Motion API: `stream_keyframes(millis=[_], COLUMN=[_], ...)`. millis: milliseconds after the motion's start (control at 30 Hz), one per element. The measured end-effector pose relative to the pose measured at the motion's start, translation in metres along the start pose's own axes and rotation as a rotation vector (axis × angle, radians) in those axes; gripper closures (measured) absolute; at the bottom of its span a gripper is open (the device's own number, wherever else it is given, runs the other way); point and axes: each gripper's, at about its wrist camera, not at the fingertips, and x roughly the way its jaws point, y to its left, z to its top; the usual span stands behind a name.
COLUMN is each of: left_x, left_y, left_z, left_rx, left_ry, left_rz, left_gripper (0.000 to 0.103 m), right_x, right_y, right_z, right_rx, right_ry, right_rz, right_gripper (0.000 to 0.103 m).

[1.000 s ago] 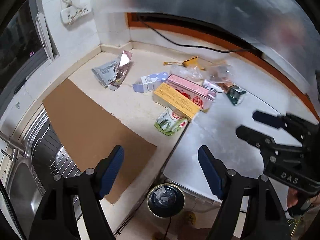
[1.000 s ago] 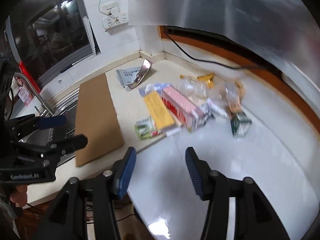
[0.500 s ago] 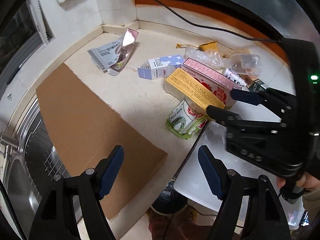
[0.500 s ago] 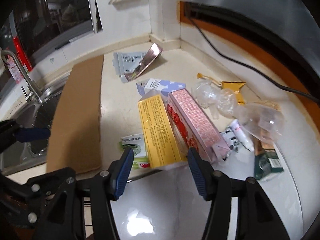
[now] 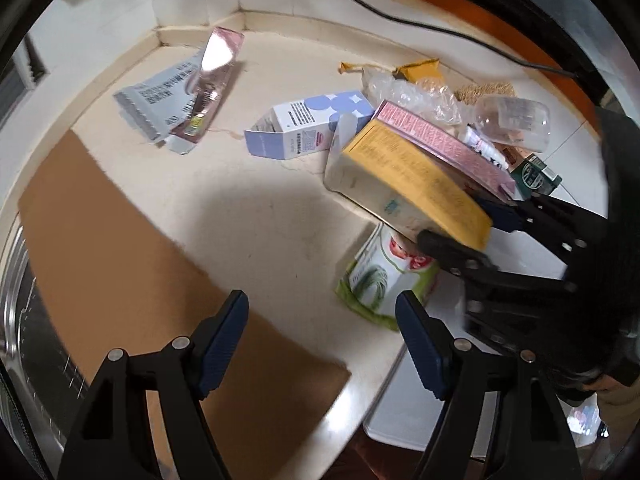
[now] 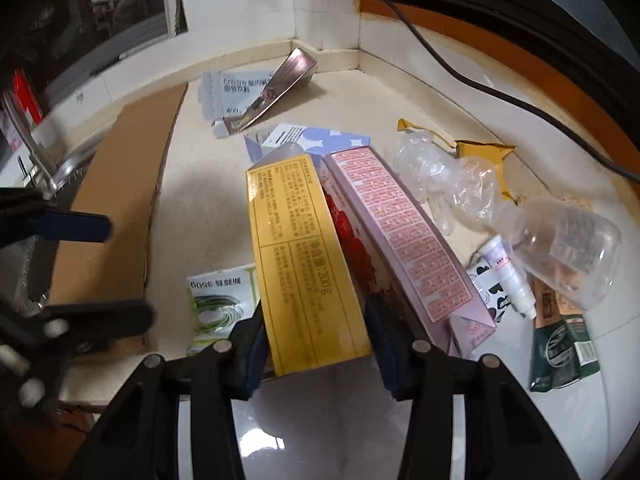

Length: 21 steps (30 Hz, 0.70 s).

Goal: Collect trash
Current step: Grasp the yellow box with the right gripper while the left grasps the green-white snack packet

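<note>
We saw the trash scattered on the pale counter: a yellow box lying against a pink box, a blue-and-white carton behind them with its end flaps open and nothing visible inside, and a clear plastic bottle on its side. A green packet lay under the yellow box's near end. Our right tool was closing, its pads on either side of the yellow box's near end and touching it. Our left tool hung spread wide over bare counter and brown cardboard, gripping nothing. Compared with a second earlier, both tools had come down and in toward the pile, and the right one had narrowed around the box
</note>
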Motion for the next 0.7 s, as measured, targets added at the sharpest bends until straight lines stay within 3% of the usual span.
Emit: stream_keyframes(millis=[167, 233, 367, 467, 700], left_x=[0.025, 0.034, 0.048, 0.049, 0.030], left_y=[-0.001, -0.004, -0.008, -0.012, -0.029], left_z=[0.015, 0.018, 0.022, 0.024, 0.015], left_rx=[0.040, 0.063, 0.086, 0.098, 0.139], left_ry=[0.049, 0.066, 0.085, 0.084, 0.014], left_rz=[-0.041, -0.055, -0.068, -0.096, -0.072], left_gripper=[0.034, 0.044, 0.055, 0.089, 0.098], right_x=[-0.005, -0.005, -0.005, -0.005, -0.014], right_y=[-0.012, -0.015, -0.017, -0.015, -0.016], right_z=[-0.003, -0.004, -0.004, -0.005, -0.009], right_rx=[0.094, 0.116, 0.151, 0.159, 0.204], right_ry=[-0.015, -0.023, -0.030, -0.035, -0.043], right_rz=[0.043, 0.045, 0.048, 0.041, 0.061], right_gripper=[0.059, 0.059, 0.059, 0.059, 0.060])
